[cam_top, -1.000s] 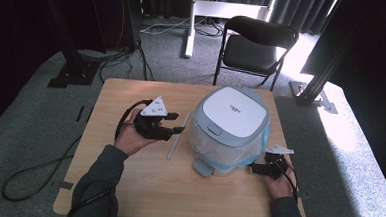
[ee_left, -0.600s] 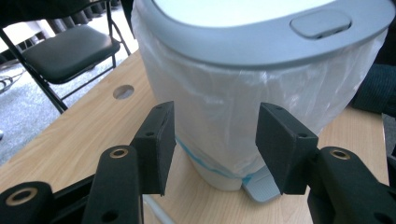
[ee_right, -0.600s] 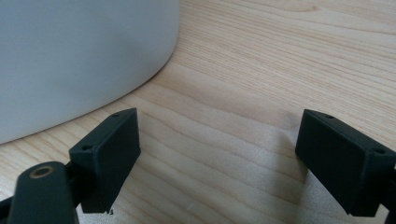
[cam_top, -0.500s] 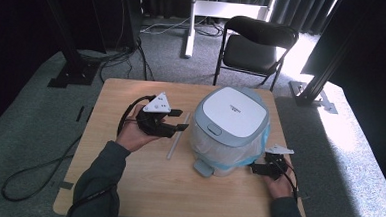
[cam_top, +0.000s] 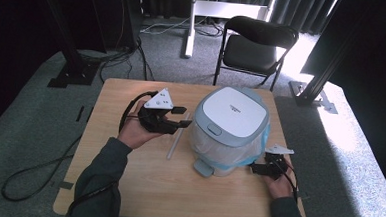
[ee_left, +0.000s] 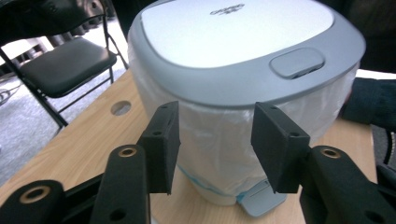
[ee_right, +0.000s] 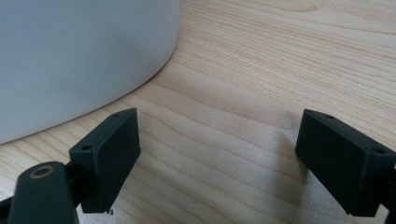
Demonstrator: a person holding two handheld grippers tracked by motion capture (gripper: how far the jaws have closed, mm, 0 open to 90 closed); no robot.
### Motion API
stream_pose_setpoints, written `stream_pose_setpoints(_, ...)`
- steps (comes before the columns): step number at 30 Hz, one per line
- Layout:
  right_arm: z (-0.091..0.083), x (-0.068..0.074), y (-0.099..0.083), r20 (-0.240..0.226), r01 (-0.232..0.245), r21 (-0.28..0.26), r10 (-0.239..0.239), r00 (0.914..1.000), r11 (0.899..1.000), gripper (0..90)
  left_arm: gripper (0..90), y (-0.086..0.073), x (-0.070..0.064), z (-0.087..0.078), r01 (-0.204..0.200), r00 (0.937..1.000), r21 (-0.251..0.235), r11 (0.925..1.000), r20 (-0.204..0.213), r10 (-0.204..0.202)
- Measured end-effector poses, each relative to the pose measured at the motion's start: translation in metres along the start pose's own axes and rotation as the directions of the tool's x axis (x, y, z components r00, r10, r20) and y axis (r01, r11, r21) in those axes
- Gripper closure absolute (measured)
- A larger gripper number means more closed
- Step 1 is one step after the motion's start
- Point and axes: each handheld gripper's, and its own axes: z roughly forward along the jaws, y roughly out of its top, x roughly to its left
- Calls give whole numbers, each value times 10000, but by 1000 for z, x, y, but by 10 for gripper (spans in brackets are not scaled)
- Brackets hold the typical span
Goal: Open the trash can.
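A white pedal bin (cam_top: pixel 230 128) with a grey-rimmed lid and a clear bag liner stands on the wooden table (cam_top: pixel 142 186), right of centre. Its grey foot pedal (cam_top: pixel 203 167) points toward the person. My left gripper (cam_top: pixel 183 116) is held above the table just left of the bin, open, with nothing between its jaws; in the left gripper view the bin (ee_left: pixel 233 70) rises close behind the open gripper (ee_left: pixel 215 144). My right gripper (cam_top: pixel 255 168) rests low on the table at the bin's near right side, open and empty (ee_right: pixel 215 154), the bin wall (ee_right: pixel 79 56) at its left.
A thin pale rod (cam_top: pixel 175 140) lies on the table between the left hand and the bin. A black folding chair (cam_top: pixel 257 44) stands beyond the far edge. Cables (cam_top: pixel 32 172) trail on the floor at left. A round hole (ee_left: pixel 121 108) shows in the tabletop.
The left gripper has shifted slightly right, closer to the bin's side. The right gripper and the bin have stayed where they were.
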Motion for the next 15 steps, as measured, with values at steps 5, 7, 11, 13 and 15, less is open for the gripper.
stream_pose_setpoints(5,0,0,0,-2,-1,0,1,10000,10000,129,574,4,-1,2,-79,9998,-29,10000,191,79)
stream_pose_setpoints(7,0,0,0,-1,0,-1,0,10000,10000,129,598,5,-2,3,-106,9995,-38,9999,295,107)
stream_pose_setpoints(11,0,0,0,-1,0,-1,0,10000,10000,129,639,8,-4,6,-227,9987,-8,9997,453,227)
stream_pose_setpoints(13,0,0,0,-1,-1,-2,1,10000,10000,129,657,9,-4,6,-221,9980,-96,9997,589,226)
stream_pose_setpoints(15,0,0,0,-1,2,0,-2,10000,10000,129,678,11,-5,7,-225,9974,-148,9996,674,235)
